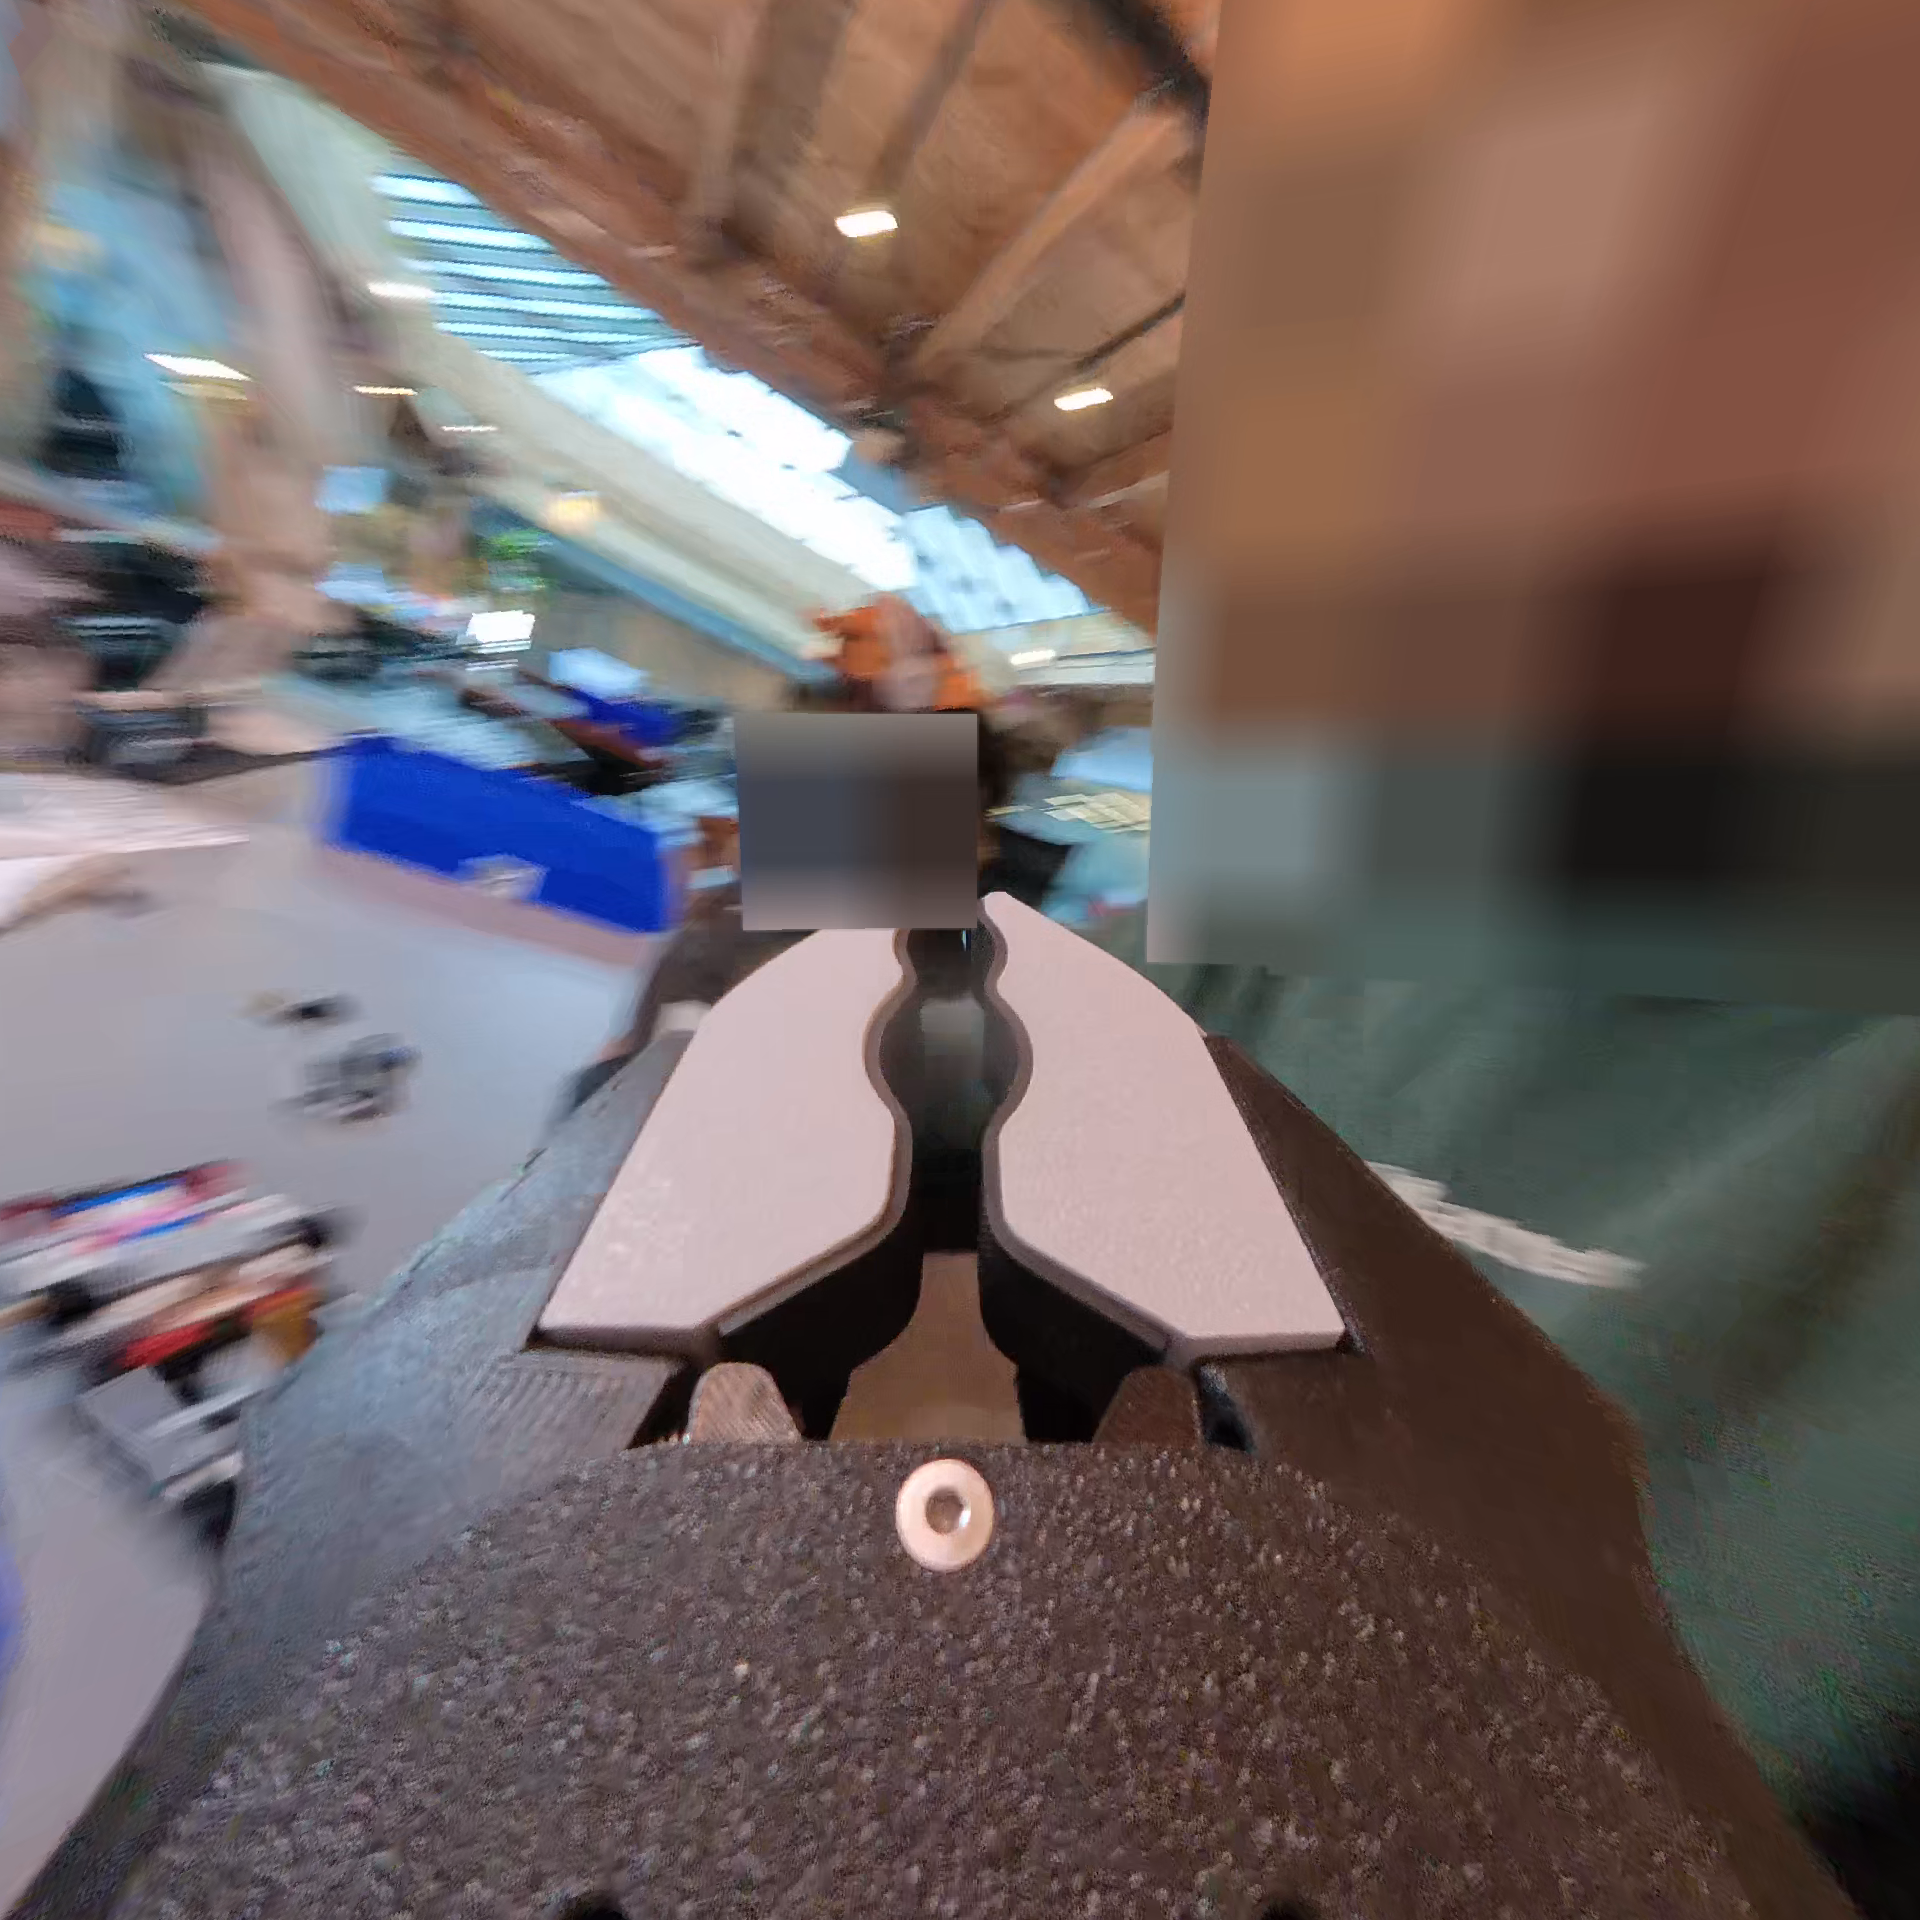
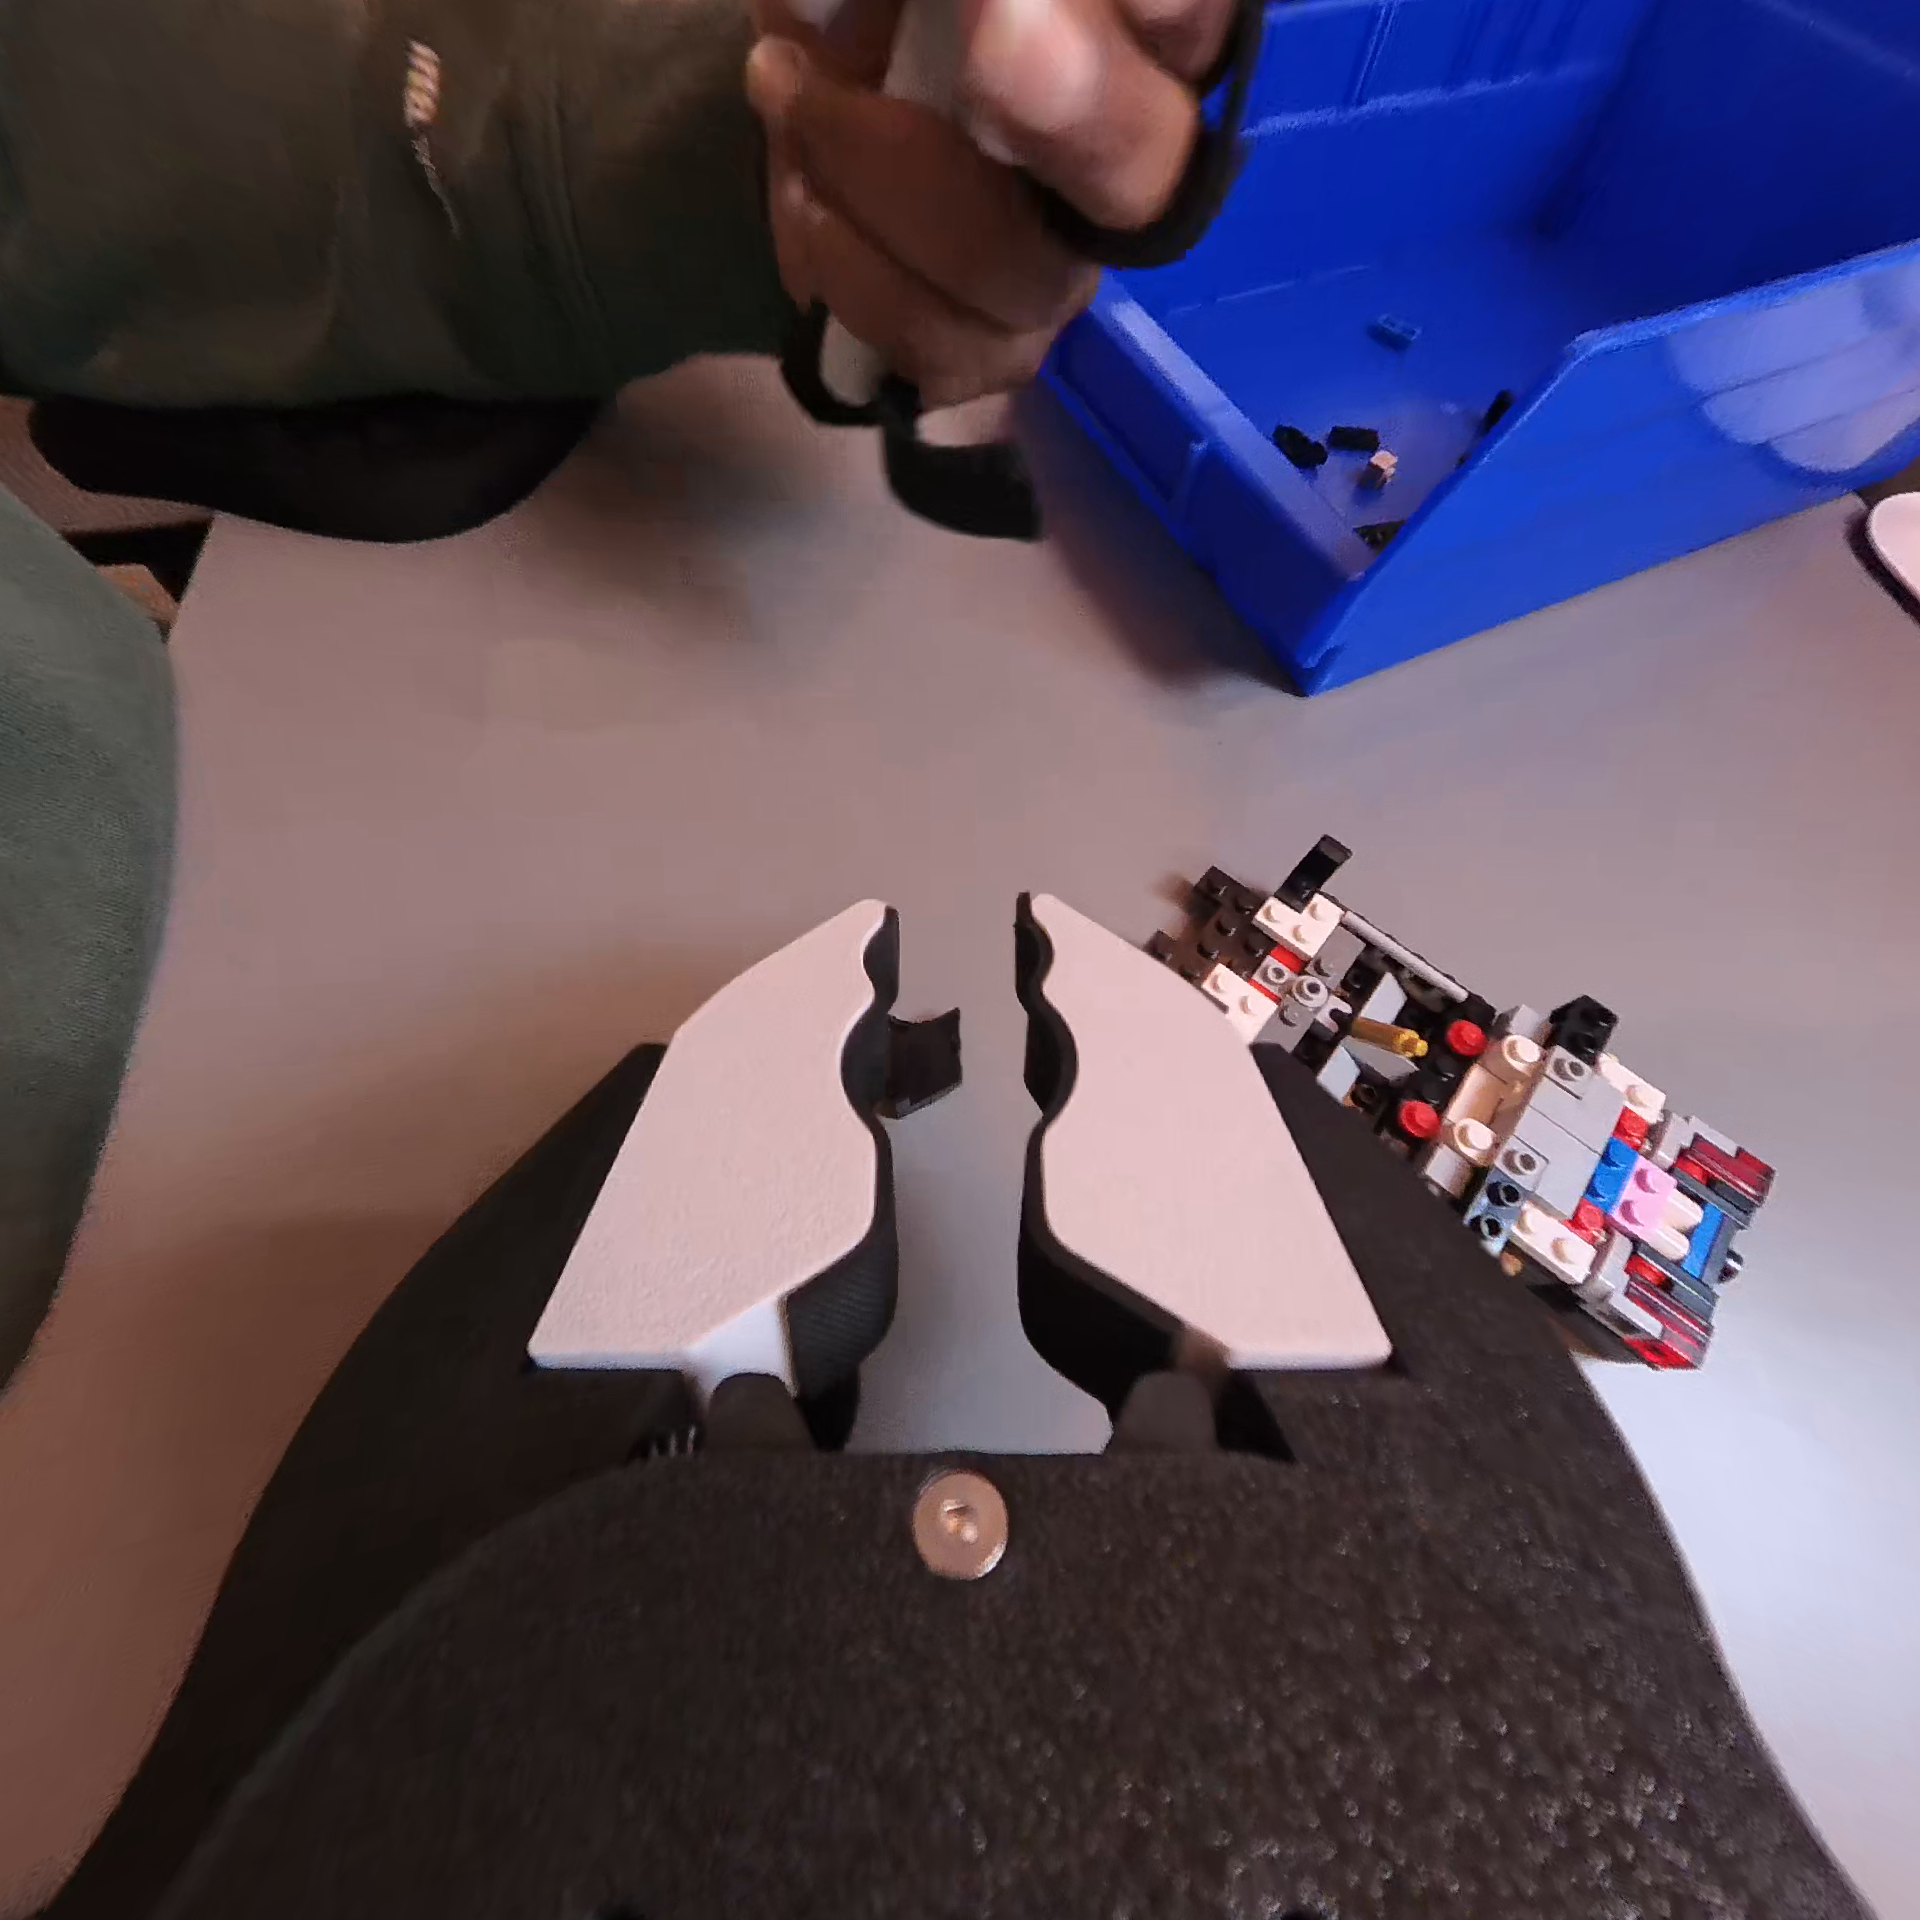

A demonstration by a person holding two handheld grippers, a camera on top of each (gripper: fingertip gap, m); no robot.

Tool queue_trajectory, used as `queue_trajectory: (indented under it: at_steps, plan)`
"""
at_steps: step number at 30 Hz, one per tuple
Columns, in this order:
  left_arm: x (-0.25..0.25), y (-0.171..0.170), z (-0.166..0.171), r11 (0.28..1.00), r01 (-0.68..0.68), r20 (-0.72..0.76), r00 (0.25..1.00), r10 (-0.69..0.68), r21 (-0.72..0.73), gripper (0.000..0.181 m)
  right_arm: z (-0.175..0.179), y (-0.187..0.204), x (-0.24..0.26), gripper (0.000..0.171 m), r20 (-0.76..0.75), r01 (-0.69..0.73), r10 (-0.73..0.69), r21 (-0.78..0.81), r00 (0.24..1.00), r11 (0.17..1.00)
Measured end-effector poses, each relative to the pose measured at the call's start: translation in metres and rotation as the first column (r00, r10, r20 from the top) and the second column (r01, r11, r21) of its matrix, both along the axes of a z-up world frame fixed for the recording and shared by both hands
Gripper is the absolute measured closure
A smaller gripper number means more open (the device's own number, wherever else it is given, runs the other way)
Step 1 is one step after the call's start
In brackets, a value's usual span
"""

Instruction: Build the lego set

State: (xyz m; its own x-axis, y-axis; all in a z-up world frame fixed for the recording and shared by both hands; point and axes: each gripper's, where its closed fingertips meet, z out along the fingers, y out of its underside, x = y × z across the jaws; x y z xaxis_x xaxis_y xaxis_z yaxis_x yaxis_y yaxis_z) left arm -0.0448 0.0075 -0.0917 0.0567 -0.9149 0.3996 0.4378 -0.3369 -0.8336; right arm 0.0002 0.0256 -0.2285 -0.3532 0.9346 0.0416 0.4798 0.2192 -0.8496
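My right gripper (image 2: 956, 914) is open and hangs low over the grey table (image 2: 644, 790). A small black piece (image 2: 921, 1062) lies between its fingers, close against the left one; I cannot tell whether it touches. A many-coloured brick model (image 2: 1496, 1112) lies on the table just right of the right finger. My left gripper (image 1: 951, 935) is lifted off the table and points out into a blurred room. Its fingers are almost together, with nothing between them. In the right wrist view a hand (image 2: 966, 177) in a green sleeve grips a white handle with a black strap.
A blue plastic bin (image 2: 1558, 436) stands at the far right of the table with a few small loose pieces (image 2: 1320, 442) inside. A green-clad body (image 2: 73, 883) is at the table's left edge. The left wrist view shows the blue bin (image 1: 488, 821) and scattered small pieces (image 1: 348, 1070), all blurred.
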Motion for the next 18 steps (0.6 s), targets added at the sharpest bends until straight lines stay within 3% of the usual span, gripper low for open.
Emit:
queue_trajectory:
  at_steps: [2, 4, 7, 9, 11, 15, 18]
  plan:
    - [-0.009, 0.034, -0.015, 0.963, -0.268, -0.187, 0.947, 0.261, -0.012, 0.176, -0.001, 0.002, 0.0, 0.15, 0.005, 0.007, -0.007, 0.0, 1.0, 1.0]
    - [-0.026, 0.056, -0.023, 0.875, -0.48, -0.371, 0.802, 0.467, 0.064, 0.176, -0.002, 0.003, 0.0, 0.15, 0.012, 0.012, -0.012, 0.002, 1.0, 1.0]
    - [-0.07, 0.079, -0.033, 0.651, -0.729, -0.584, 0.441, 0.682, 0.21, 0.176, -0.008, 0.006, 0.002, 0.15, 0.044, 0.016, -0.017, 0.008, 0.999, 1.0]
    - [-0.101, 0.084, -0.048, 0.523, -0.799, -0.691, 0.198, 0.695, 0.298, 0.176, -0.017, 0.003, 0.006, 0.149, 0.096, -0.008, 0.009, -0.007, 0.995, 1.0]
    - [-0.125, 0.085, -0.068, 0.457, -0.814, -0.769, 0.02, 0.639, 0.358, 0.176, -0.024, -0.002, 0.009, 0.147, 0.135, -0.037, 0.038, -0.011, 0.99, 0.999]
    - [-0.138, 0.082, -0.104, 0.467, -0.813, -0.865, -0.087, 0.495, 0.349, 0.173, -0.033, -0.008, 0.012, 0.146, 0.184, -0.073, 0.071, 0.008, 0.98, 0.997]
    - [-0.135, 0.079, -0.119, 0.512, -0.806, -0.911, -0.077, 0.406, 0.296, 0.142, -0.041, -0.005, 0.016, 0.149, 0.226, -0.075, 0.064, 0.039, 0.972, 0.996]
